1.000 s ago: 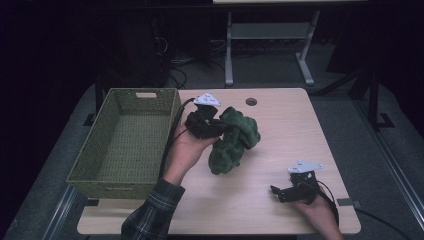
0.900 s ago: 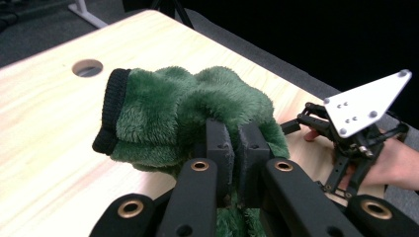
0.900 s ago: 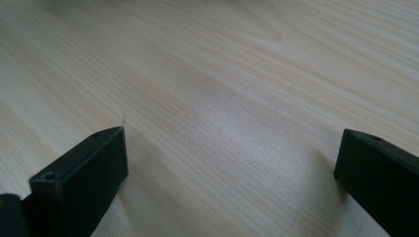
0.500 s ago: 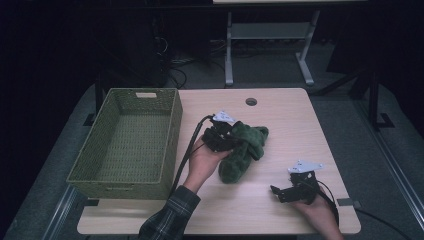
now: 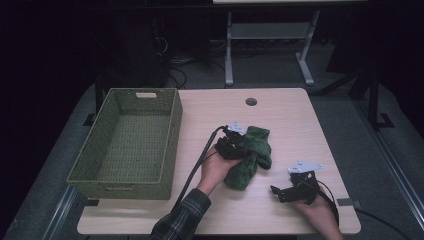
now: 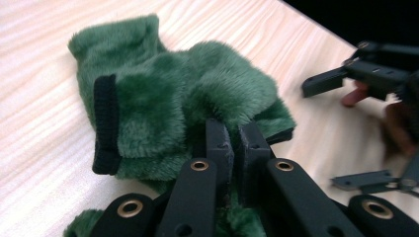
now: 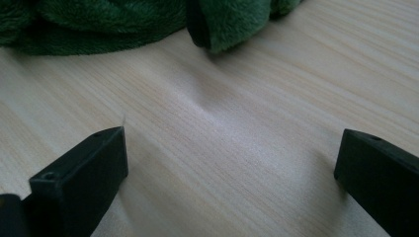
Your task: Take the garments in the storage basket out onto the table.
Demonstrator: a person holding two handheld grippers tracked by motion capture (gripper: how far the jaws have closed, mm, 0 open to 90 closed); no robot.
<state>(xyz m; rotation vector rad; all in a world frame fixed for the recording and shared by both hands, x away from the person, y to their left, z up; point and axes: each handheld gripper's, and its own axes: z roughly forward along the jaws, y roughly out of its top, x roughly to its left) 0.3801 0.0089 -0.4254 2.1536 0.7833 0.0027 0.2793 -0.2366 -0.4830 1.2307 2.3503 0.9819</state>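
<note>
My left claw [image 6: 232,143] pinches a fold of the green plush garment [image 5: 250,157] right of the basket [image 5: 127,140]; right claw [image 5: 292,190] gapes, empty. It looks soft, light, floppy: I'd grab bunched pile, not the black cuff [image 6: 104,123].

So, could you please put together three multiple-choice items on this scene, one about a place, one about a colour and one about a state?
1. Where does the wicker basket stand on the table?
A. at its left side
B. at its right side
C. on top of the garment

2. What colour is the fleece garment?
A. red
B. green with black trim
C. white

3. How do the jaws of the left gripper stand?
A. wide open above the basket
B. open with nothing between them
C. shut on the garment

Answers:
1. A, as the high view shows the basket along the table's left edge.
2. B, as the left gripper view shows green pile with a black cuff.
3. C, as the left gripper view shows the jaws pinched together with green fabric between them, while the right gripper rests open on the table.
</note>
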